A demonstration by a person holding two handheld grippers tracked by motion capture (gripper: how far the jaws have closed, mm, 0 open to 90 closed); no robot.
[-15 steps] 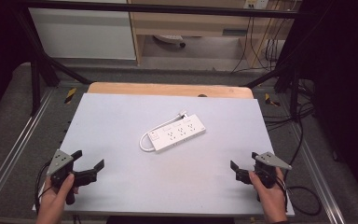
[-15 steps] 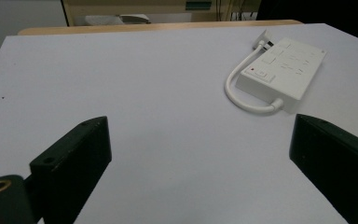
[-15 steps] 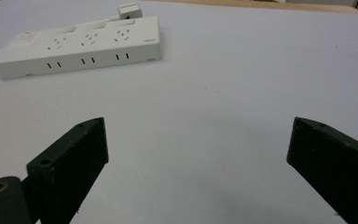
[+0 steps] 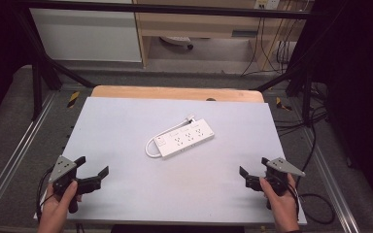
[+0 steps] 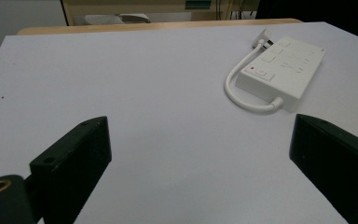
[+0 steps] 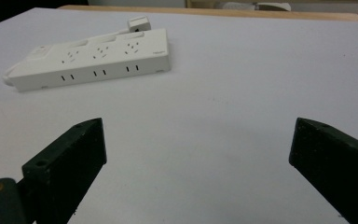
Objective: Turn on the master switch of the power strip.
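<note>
Currently the white power strip (image 4: 184,140) lies flat near the middle of the table (image 4: 126,121), its short cord (image 4: 151,145) looped at the switch end and its plug (image 4: 190,118) tucked at the far edge. Your left gripper (image 4: 93,174) and right gripper (image 4: 247,175) rest at the near corners, well apart from it, jaws spread wide and holding nothing. Approach squarely: a jaw catching the cord loop would likely drag or spin the strip, and a grip across its smooth long sides may slip. Compared with half a second ago, both grippers and the strip sit where they were.
</note>
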